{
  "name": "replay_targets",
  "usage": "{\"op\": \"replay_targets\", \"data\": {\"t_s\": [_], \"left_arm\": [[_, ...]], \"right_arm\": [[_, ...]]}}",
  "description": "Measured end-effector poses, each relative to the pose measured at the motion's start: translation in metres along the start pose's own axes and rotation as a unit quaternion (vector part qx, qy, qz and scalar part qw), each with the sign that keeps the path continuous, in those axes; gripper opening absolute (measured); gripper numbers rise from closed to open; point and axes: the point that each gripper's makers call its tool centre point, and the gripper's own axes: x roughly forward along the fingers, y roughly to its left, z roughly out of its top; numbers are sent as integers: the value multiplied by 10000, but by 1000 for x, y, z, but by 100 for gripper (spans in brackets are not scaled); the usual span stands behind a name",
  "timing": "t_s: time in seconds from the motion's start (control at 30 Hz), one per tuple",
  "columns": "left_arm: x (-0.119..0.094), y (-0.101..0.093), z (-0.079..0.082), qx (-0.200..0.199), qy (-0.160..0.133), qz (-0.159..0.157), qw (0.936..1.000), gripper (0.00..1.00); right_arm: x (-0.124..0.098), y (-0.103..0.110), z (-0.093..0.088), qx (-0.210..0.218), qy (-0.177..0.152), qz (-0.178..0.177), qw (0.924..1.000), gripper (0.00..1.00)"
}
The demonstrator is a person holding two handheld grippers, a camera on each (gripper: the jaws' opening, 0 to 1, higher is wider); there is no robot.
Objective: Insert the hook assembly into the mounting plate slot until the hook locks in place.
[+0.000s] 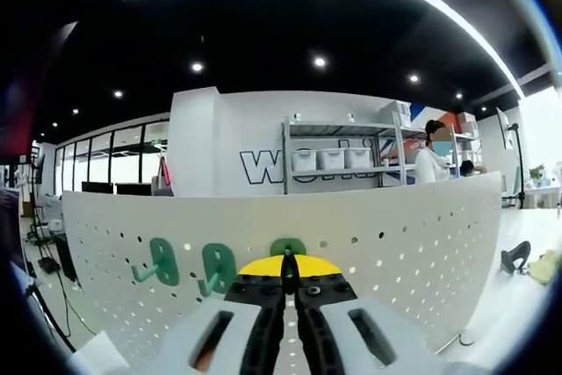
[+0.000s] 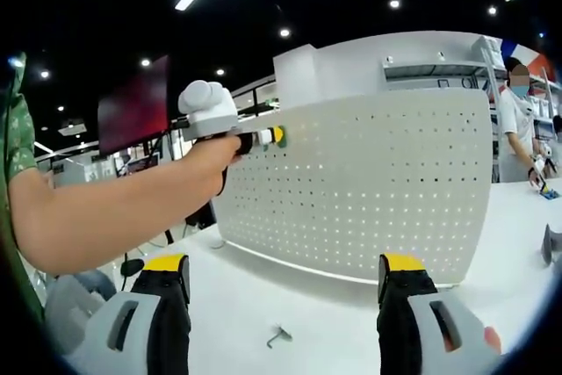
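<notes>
The left gripper has its jaws pressed together on a green hook against the white pegboard. 2 more green hooks sit at 9 o'clock of it. The right gripper hangs with jaws spread wide, with a small metal part on the table at 6 o'clock.

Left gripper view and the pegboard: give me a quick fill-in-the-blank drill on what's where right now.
1. The left tongs are pressed against the white pegboard with their jaws ____.
2. The hooks already on the pegboard, such as the leftmost hook, are coloured ____.
3. The right tongs hang above the table with their jaws ____.
4. A small metal hook lies loose on the ____.

Missing words: shut; green; open; table
</notes>
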Motion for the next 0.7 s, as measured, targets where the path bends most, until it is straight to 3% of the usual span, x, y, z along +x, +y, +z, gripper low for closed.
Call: {"op": "replay_targets", "data": {"t_s": [0.27, 0.33, 0.4, 0.5, 0.7], "left_arm": [[-4, -2, 1, 70, 2, -30, 10000, 2], [-3, -2, 0, -60, -21, -49, 10000, 2], [-2, -1, -1, -488, -12, -92, 9988, 2], [-3, -2, 0, -206, -4, -66, 9998, 2], [-2, 1, -1, -677, -7, -57, 9977, 2]], "right_arm": [[1, 0, -1, 0, 21, 2, 10000, 90], [1, 0, -1, 0, 25, 5, 10000, 90], [1, 1, -1, 1, 15, 4, 10000, 90], [1, 0, -1, 6, 8, -4, 10000, 90], [0, 1, -2, -1, 24, 4, 10000, 90]]}}
